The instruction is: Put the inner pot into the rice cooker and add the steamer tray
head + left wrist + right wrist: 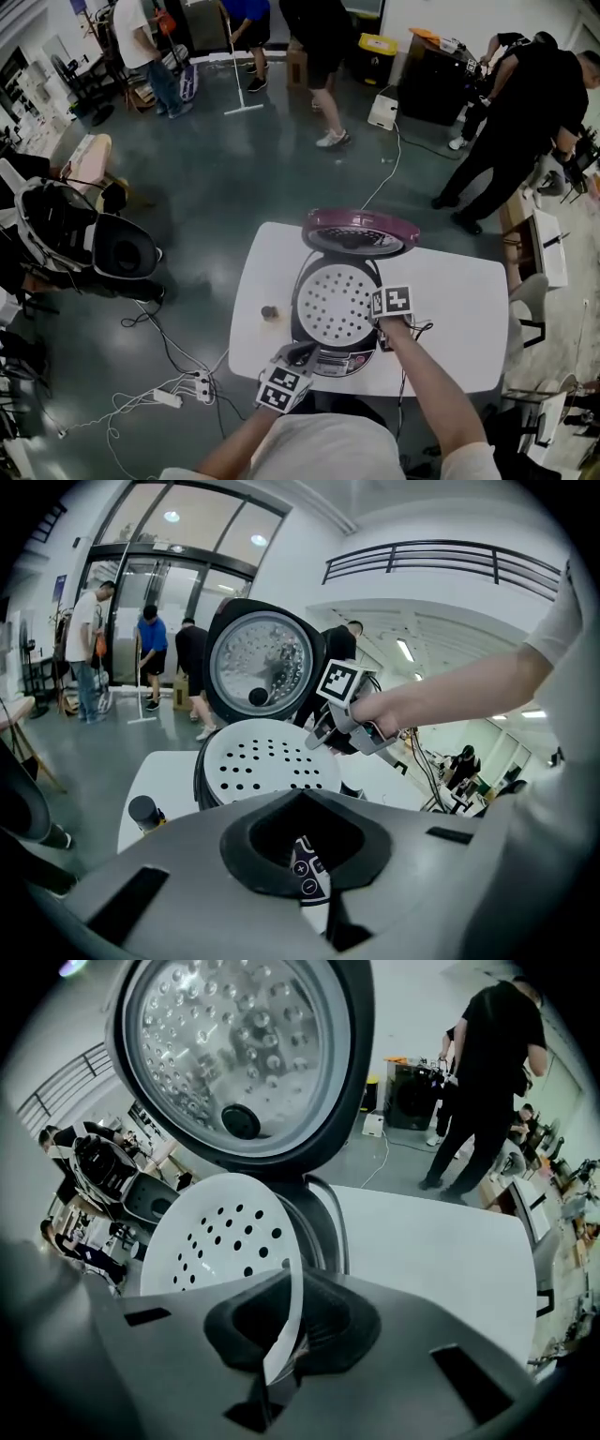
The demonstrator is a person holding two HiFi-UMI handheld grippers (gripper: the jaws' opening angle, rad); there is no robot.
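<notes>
The rice cooker [300,328] stands on the white table [450,309] with its maroon lid [361,232] swung up and back. A white perforated steamer tray [333,302] lies over the cooker's opening, slightly tilted, and hides whatever is below it. My right gripper [382,323] is shut on the tray's right rim; in the right gripper view the thin white rim [281,1335] runs between the pads. My left gripper [302,353] hovers at the cooker's front, shut and empty, with the control panel [307,874] just beyond it.
A small dark-capped object [270,312] stands on the table left of the cooker. Cables and a power strip [169,397] lie on the floor at the front left. A chair with bags [122,246] is further left. Several people stand at the back.
</notes>
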